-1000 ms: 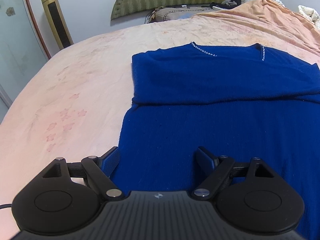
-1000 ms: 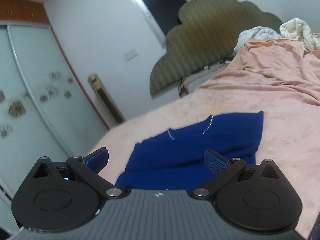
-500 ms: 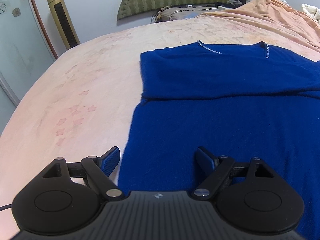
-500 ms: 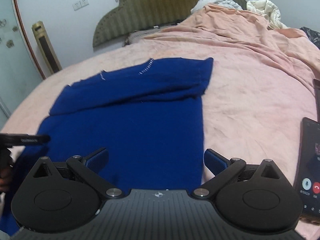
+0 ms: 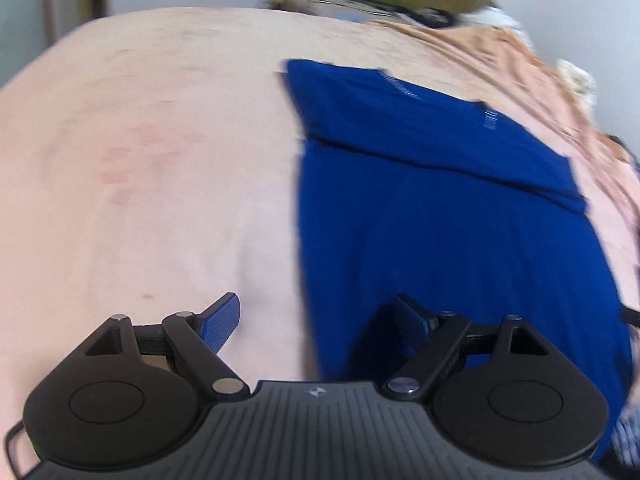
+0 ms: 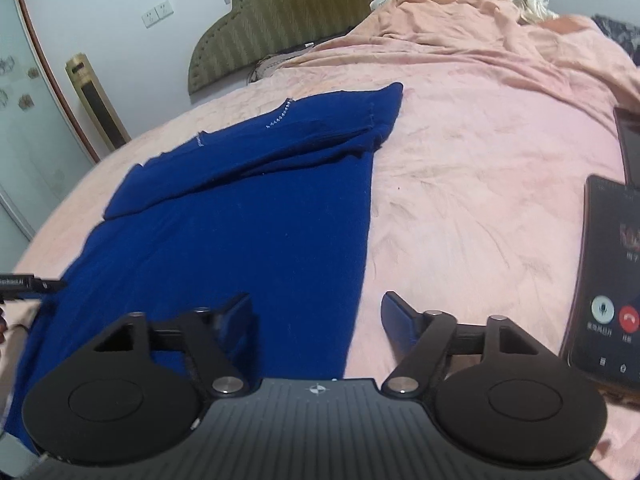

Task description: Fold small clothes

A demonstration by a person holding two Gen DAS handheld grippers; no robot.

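Dropping lower, my right gripper (image 6: 316,320) is closing astride the soft, limp blue top's (image 6: 248,216) near right hem on the bed (image 6: 460,184), my best hold, left gripper (image 5: 316,320) spread.

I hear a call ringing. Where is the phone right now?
In the right wrist view the phone lies on the pink sheet at the right edge, right of the blue top and just beyond the right tongs.
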